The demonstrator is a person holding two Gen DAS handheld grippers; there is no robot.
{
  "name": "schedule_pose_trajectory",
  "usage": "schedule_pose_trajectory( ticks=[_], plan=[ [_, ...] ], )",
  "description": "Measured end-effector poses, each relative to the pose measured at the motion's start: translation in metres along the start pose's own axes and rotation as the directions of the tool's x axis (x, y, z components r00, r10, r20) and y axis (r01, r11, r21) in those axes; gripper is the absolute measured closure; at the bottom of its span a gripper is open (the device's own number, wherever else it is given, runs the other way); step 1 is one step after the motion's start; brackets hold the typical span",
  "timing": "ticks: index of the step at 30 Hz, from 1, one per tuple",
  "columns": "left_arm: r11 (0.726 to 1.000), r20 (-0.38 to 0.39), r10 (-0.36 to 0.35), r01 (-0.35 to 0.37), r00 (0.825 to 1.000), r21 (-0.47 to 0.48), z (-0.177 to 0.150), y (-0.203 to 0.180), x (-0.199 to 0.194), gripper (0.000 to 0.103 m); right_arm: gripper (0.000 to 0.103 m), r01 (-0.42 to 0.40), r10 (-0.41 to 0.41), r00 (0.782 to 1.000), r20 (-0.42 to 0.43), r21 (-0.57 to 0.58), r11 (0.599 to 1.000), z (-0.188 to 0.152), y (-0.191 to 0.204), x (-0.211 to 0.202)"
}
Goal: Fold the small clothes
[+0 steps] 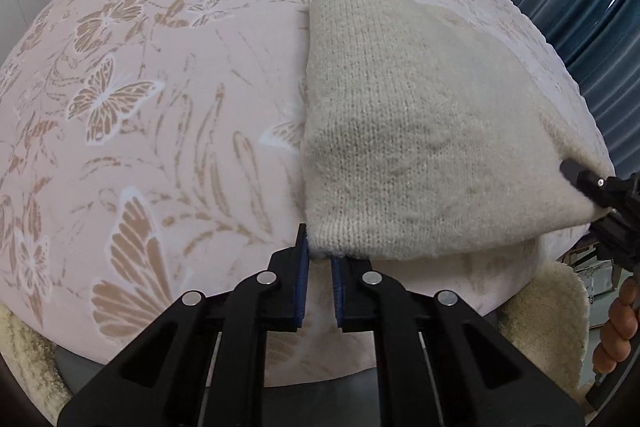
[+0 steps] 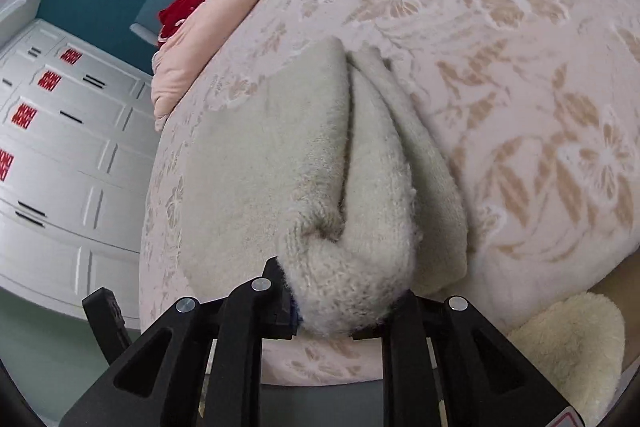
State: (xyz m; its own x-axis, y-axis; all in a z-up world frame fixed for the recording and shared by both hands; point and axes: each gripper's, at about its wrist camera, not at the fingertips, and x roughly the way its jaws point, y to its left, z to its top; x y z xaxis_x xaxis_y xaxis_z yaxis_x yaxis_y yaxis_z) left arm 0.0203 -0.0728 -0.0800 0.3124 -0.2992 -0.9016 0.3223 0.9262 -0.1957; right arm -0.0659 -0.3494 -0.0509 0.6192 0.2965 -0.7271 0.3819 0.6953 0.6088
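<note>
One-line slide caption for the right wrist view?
Right gripper clamps the folded cream knit garment on the pink butterfly bedspread.
</note>
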Motion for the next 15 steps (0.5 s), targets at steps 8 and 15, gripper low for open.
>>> schedule_pose_trajectory(
  ticks=[8, 15],
  plan=[
    [0.998, -0.007, 0.007, -0.007, 1.0, 0.069, -0.003, -0.008, -0.009, 0.089, 0.066, 0.031, -0.026, 0.998, -0.05, 0.109, 0.994, -0.002, -0.029, 0.009],
    [0.998, 0.022, -0.05, 0.05, 0.998, 0.031, -0.007, 0.006, -0.038, 0.059, 0.066, 0.133, -0.101, 0.979, 0.176, -0.177, 0.975, 0.033, 0.063, -0.055]
  ],
)
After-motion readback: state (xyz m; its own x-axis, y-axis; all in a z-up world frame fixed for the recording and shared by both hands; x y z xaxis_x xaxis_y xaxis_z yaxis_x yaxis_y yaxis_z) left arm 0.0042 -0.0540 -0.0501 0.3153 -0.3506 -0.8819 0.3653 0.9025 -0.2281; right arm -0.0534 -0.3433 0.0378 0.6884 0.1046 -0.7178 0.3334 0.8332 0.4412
